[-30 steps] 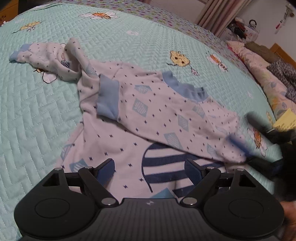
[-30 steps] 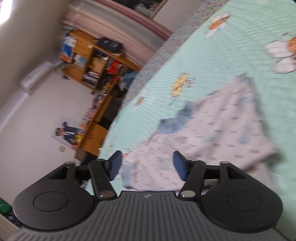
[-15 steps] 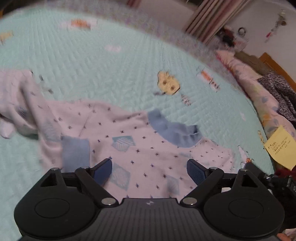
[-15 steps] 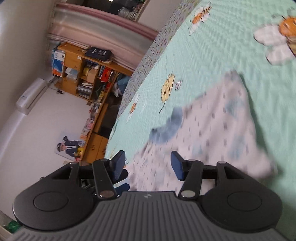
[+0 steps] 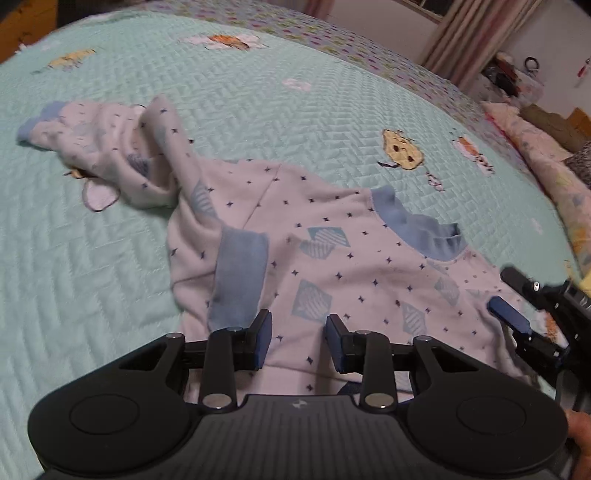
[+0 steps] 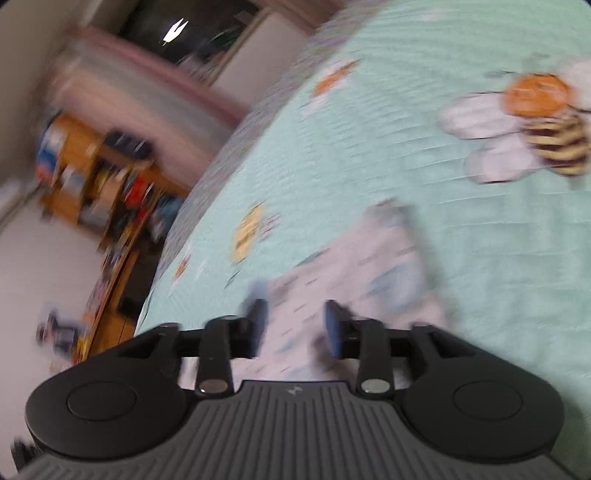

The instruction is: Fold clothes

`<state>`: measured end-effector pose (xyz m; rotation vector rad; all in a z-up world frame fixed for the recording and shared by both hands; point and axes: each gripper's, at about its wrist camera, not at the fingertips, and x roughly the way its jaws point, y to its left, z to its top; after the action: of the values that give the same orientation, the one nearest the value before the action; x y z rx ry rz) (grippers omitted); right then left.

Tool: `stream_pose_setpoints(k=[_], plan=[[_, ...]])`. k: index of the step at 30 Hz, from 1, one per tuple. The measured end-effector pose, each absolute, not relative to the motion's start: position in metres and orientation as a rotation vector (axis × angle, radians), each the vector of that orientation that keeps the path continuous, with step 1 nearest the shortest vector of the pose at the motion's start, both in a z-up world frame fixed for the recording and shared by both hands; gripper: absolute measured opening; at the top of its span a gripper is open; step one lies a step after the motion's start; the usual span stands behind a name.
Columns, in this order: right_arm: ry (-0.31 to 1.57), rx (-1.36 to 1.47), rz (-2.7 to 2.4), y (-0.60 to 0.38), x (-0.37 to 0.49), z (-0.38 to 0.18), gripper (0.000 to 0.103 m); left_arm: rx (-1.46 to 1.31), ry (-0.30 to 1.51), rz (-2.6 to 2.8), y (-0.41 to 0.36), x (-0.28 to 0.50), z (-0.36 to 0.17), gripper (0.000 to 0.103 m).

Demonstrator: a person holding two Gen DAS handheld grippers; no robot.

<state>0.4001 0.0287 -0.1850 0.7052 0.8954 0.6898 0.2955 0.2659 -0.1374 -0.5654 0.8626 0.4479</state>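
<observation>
1. A mint-green quilted bedspread [image 5: 332, 110] with bee and flower patches is seen under everything; a large bee patch [image 6: 546, 122] is shown in the right wrist view.
2. Pillows and bedding [image 5: 546, 173] are piled along the far right edge of the bed, a curtain [image 5: 465, 33] hangs behind them, and a cluttered wooden shelf [image 6: 99, 177] is seen beyond the bed in the blurred right wrist view.
3. One garment, a white pyjama top [image 5: 332, 266] with small dark stars and blue diamond prints, is spread rumpled across the middle of the bedspread. Its blue collar [image 5: 417, 225] lies toward the right; one sleeve is thrown out to the far left, and one blue cuff [image 5: 236, 277] is folded back onto the body.
4. Nothing is laid over the top; only the two grippers are placed at its near edge.
5. The left gripper [image 5: 297, 341] is partly open and closing, with the near edge of the top lying between its blue pads; whether the pads press on the cloth cannot be told.
6. The right gripper [image 6: 293, 325] is about half open and closing, with white cloth between the fingers; contact cannot be judged through the blur. It is also seen at the top's right edge [image 5: 517, 317].
7. Counted: one garment, two grippers, two blue cuffs.
</observation>
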Motion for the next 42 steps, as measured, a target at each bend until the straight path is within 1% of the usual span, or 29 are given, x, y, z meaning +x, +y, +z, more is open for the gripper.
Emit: stream_pose_setpoints(k=[1,3,4,6,8,9,10,11,12,13,14,16,17,18,19,20,21,22,24,26,28,30,31,32,34,36,37,38,42], plan=[[0.918,0.681,0.756,0.040,0.399,-0.184,0.057,-0.548,0.863,0.454,0.262,0.294,-0.138,0.036],[0.988,0.564,0.895,0.067,0.398,-0.186,0.058,-0.522,0.865,0.460,0.256,0.290,-0.137,0.036],[0.979,0.488,0.930,0.075,0.395,-0.184,0.058,-0.514,0.867,0.453,0.254,0.288,-0.137,0.038],[0.954,0.449,0.902,0.074,0.392,-0.177,0.057,-0.499,0.874,0.430,0.252,0.285,-0.137,0.041],[0.884,0.531,0.839,0.057,0.392,-0.174,0.058,-0.499,0.875,0.425,0.252,0.284,-0.136,0.041],[0.845,0.581,0.805,0.048,0.391,-0.172,0.058,-0.512,0.873,0.421,0.254,0.284,-0.137,0.045],[0.842,0.605,0.769,0.039,0.394,-0.176,0.060,-0.530,0.870,0.411,0.256,0.285,-0.137,0.048],[0.856,0.616,0.731,0.032,0.398,-0.181,0.061,-0.545,0.869,0.403,0.259,0.285,-0.137,0.049],[0.870,0.627,0.694,0.024,0.401,-0.187,0.055,-0.558,0.869,0.402,0.260,0.285,-0.137,0.049],[0.880,0.685,0.652,0.014,0.405,-0.193,0.028,-0.569,0.868,0.401,0.261,0.285,-0.137,0.049],[0.887,0.766,0.608,0.002,0.409,-0.199,0.021,-0.576,0.868,0.399,0.261,0.285,-0.137,0.049],[0.851,0.807,0.513,-0.018,0.406,-0.198,0.022,-0.581,0.875,0.391,0.263,0.287,-0.137,0.052],[0.831,0.807,0.507,-0.024,0.402,-0.194,0.027,-0.586,0.881,0.380,0.264,0.289,-0.136,0.055],[0.813,0.813,0.518,-0.029,0.398,-0.190,0.033,-0.590,0.888,0.369,0.265,0.292,-0.134,0.061],[0.799,0.819,0.556,-0.030,0.393,-0.187,0.046,-0.592,0.893,0.363,0.266,0.294,-0.131,0.065],[0.787,0.824,0.609,-0.030,0.387,-0.184,0.058,-0.587,0.897,0.369,0.265,0.297,-0.128,0.065],[0.804,0.801,0.645,-0.029,0.381,-0.184,0.063,-0.579,0.898,0.378,0.265,0.298,-0.125,0.066],[0.835,0.764,0.674,-0.027,0.374,-0.187,0.067,-0.571,0.895,0.385,0.264,0.299,-0.122,0.070],[0.874,0.714,0.701,-0.030,0.361,-0.190,0.055,-0.547,0.889,0.403,0.263,0.298,-0.119,0.074],[0.865,0.714,0.669,-0.044,0.349,-0.191,0.048,-0.541,0.890,0.412,0.262,0.295,-0.119,0.075],[0.855,0.718,0.649,-0.052,0.344,-0.185,0.049,-0.539,0.891,0.412,0.259,0.292,-0.119,0.076],[0.830,0.721,0.659,-0.052,0.343,-0.174,0.055,-0.532,0.883,0.391,0.250,0.291,-0.119,0.076],[0.811,0.750,0.684,-0.050,0.343,-0.170,0.058,-0.528,0.878,0.380,0.246,0.291,-0.118,0.078],[0.794,0.799,0.723,-0.049,0.343,-0.169,0.065,-0.523,0.872,0.357,0.240,0.292,-0.118,0.079],[0.803,0.879,0.792,-0.046,0.347,-0.173,0.072,-0.510,0.883,0.306,0.229,0.296,-0.121,0.085],[0.881,0.803,0.762,-0.027,0.354,-0.183,0.072,-0.504,0.917,0.265,0.223,0.297,-0.129,0.085],[0.937,0.748,0.730,-0.022,0.354,-0.191,0.060,-0.494,0.928,0.255,0.221,0.296,-0.132,0.085],[0.954,0.733,0.718,-0.022,0.352,-0.193,0.057,-0.485,0.939,0.244,0.219,0.295,-0.134,0.085],[0.954,0.730,0.702,-0.032,0.343,-0.192,0.055,-0.511,0.937,0.231,0.221,0.286,-0.135,0.085]])
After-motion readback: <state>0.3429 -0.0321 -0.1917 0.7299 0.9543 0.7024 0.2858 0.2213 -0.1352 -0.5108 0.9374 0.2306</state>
